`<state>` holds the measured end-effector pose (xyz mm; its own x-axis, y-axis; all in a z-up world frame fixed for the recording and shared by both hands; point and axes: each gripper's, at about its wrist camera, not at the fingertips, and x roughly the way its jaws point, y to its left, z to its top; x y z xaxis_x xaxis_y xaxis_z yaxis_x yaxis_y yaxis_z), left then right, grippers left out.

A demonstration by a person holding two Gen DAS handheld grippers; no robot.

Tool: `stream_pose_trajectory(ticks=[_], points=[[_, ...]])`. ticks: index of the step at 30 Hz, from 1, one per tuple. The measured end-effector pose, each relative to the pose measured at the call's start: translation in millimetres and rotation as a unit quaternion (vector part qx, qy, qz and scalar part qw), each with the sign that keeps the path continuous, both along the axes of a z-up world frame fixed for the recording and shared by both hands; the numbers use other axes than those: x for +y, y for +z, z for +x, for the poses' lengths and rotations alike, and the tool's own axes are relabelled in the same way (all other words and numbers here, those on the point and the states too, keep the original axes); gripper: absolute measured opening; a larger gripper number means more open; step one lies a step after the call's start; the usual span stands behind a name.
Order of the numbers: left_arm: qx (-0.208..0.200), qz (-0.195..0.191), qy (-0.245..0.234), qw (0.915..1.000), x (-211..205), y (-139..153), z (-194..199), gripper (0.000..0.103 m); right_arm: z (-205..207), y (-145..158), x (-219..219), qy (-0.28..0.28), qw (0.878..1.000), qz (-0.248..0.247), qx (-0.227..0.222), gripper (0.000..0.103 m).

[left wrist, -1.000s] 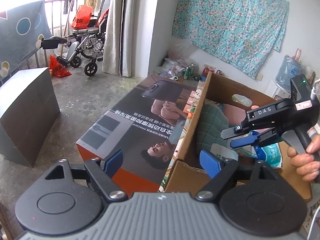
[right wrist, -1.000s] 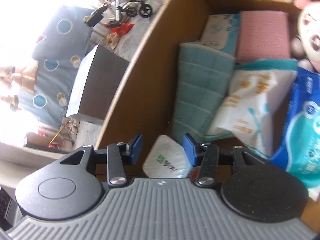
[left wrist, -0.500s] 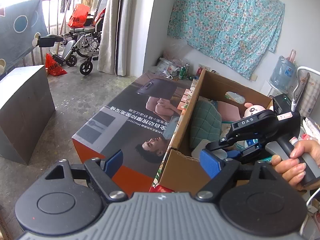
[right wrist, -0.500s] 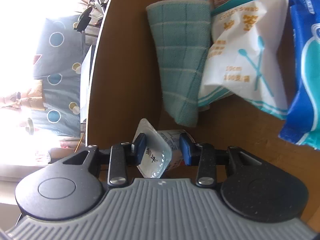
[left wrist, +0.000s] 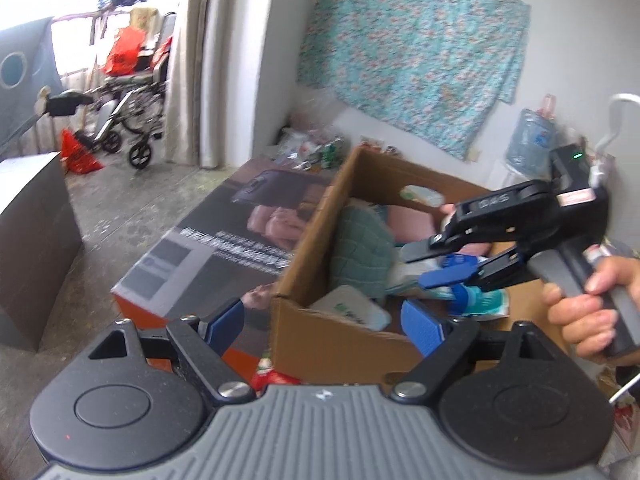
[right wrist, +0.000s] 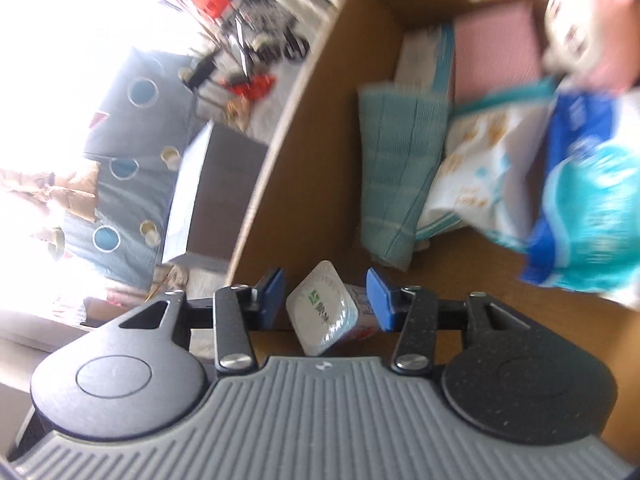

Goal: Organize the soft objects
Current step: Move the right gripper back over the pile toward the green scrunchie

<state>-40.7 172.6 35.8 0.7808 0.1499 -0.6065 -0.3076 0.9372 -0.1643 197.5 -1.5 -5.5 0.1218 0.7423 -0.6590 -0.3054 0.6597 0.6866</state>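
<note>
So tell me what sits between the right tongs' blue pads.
A small white tissue pack lies between them on the box floor, clear of both pads, as the right wrist view shows; the tongs have just been opening.

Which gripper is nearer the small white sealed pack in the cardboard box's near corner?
Right. The right gripper has just opened and straddles the small white sealed pack, pads clear of it. The left gripper hangs open outside the cardboard box, at its near wall.

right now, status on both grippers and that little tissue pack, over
Left gripper open, empty. Right gripper jaws just opened, pads clear of the small tissue pack lying between them in the cardboard box. Green towel close ahead.
</note>
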Motion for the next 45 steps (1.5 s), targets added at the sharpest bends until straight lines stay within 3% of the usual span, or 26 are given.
stream_pose_trajectory(ticks=[3, 6, 12, 17, 21, 25, 31, 36, 41, 45], points=[[-0.014, -0.002, -0.04, 0.9991, -22, 4, 4, 0.088, -28, 33, -47, -0.024, 0.997, -0.005, -0.067, 0.057], [-0.027, 0.004, -0.092, 0.9954, -52, 9, 10, 0.089, -66, 63, -100, -0.064, 0.987, -0.034, -0.142, 0.074], [-0.058, 0.025, -0.215, 0.9746, -132, 16, 19, 0.094, -144, 104, -206, -0.161, 0.946, -0.138, -0.245, 0.081], [-0.064, 0.03, -0.308, 0.9488, -206, 8, 27, 0.095, -193, 102, -283, -0.232, 0.92, -0.195, -0.25, 0.082], [-0.062, 0.038, -0.364, 0.9288, -260, -9, 36, 0.095, -214, 80, -333, -0.264, 0.909, -0.233, -0.223, 0.082], [-0.052, 0.05, -0.4, 0.9139, -306, -30, 47, 0.095, -220, 53, -362, -0.273, 0.902, -0.264, -0.204, 0.082], [-0.034, 0.081, -0.407, 0.9093, -348, -62, 67, 0.093, -204, 24, -366, -0.243, 0.918, -0.253, -0.184, 0.08], [-0.01, 0.101, -0.401, 0.9106, -365, -83, 87, 0.082, -173, 0, -358, -0.211, 0.927, -0.264, -0.163, 0.077], [0.025, 0.102, -0.402, 0.9095, -379, -103, 103, 0.071, -150, -25, -363, -0.198, 0.93, -0.278, -0.137, 0.076], [0.044, 0.097, -0.404, 0.9088, -384, -114, 114, 0.07, -137, -39, -369, -0.196, 0.932, -0.281, -0.12, 0.075]])
